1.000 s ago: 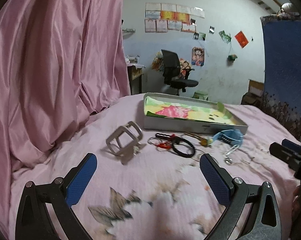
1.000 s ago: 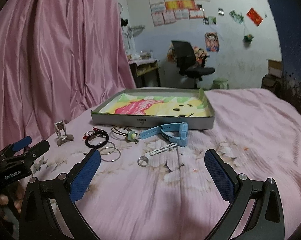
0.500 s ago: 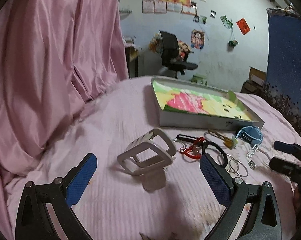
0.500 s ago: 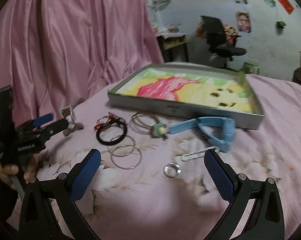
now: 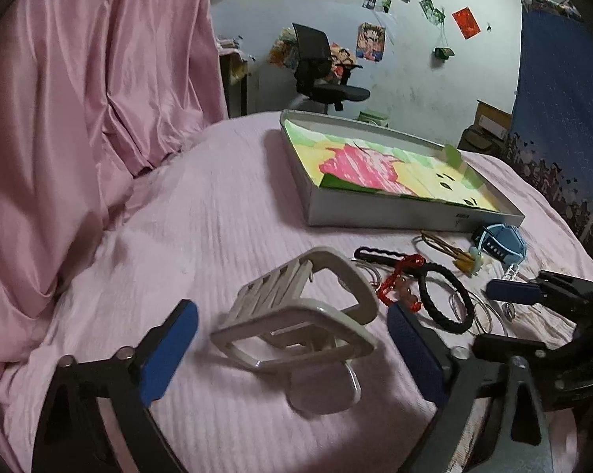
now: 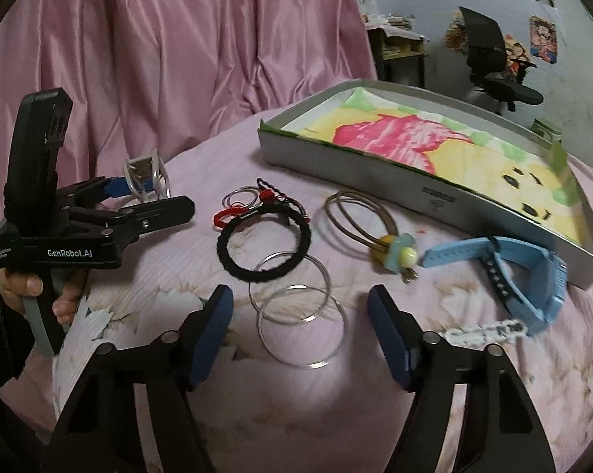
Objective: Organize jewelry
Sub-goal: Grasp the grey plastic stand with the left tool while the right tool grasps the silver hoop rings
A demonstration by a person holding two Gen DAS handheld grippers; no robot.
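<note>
Two blue-padded grippers, left (image 5: 292, 339) and right (image 6: 300, 331), are hovering wide open and empty over a pink bed, straddling a cream plastic stand (image 5: 300, 315) and clear thin bangles (image 6: 296, 307), while the shallow grey cardboard tray (image 6: 395, 173) is sitting unfilled, every piece still awaiting sorting.

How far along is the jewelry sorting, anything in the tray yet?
Nothing looks done: the tray holds no jewelry. In hand: nothing; the left gripper is open around the white stand, the right gripper open over the clear bangles. Left: black bracelet, blue watch, red cord, all on the bedspread.
</note>
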